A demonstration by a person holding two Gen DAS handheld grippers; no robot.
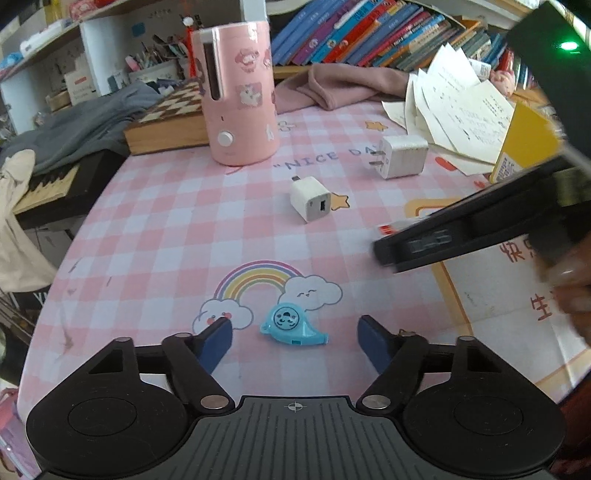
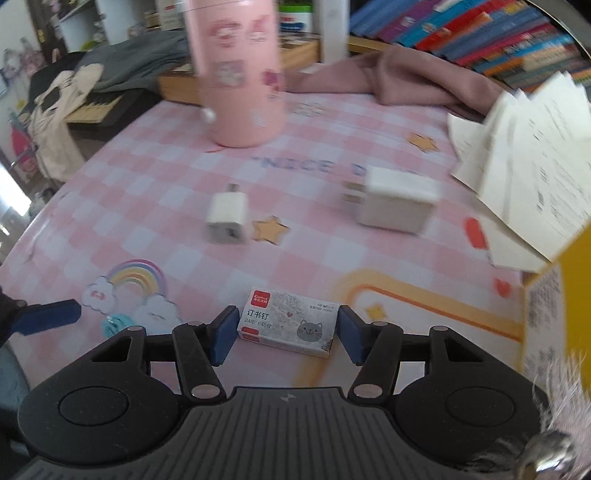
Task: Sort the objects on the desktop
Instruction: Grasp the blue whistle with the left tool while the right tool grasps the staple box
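While both tools hang low over the pink checked desk (image 1: 166, 221), neither is clamped on anything. In the left wrist view, the left tool (image 1: 295, 338) has its blue-padded fingers (image 1: 216, 341) spread wide, and the small blue whistle-shaped toy (image 1: 291, 325) lies on the desk between them, touching neither pad, just below the printed rainbow and clouds. In the right wrist view, the right tool (image 2: 283, 334) is also parted, its fingers (image 2: 223, 334) standing either side of a grey staple box (image 2: 290, 321) with a red label and a cat drawing. The box lies flat on the desk at a slight angle; the pads sit just beside its short ends, and whether they touch the cardboard cannot be told.

Farther back, a small white charger (image 1: 310, 199) lies beside a printed star, and a larger white plug adapter (image 1: 400, 155) lies near it, prongs toward the left. A tall pink container with stickers (image 1: 240, 92) stands upright behind them. Loose papers (image 1: 454, 114) and a yellow box (image 1: 524, 147) sit at the right edge, with a pink cloth (image 1: 343, 86) and a row of books (image 1: 369, 33) beyond. The right tool's black body crosses the left view, blurred.
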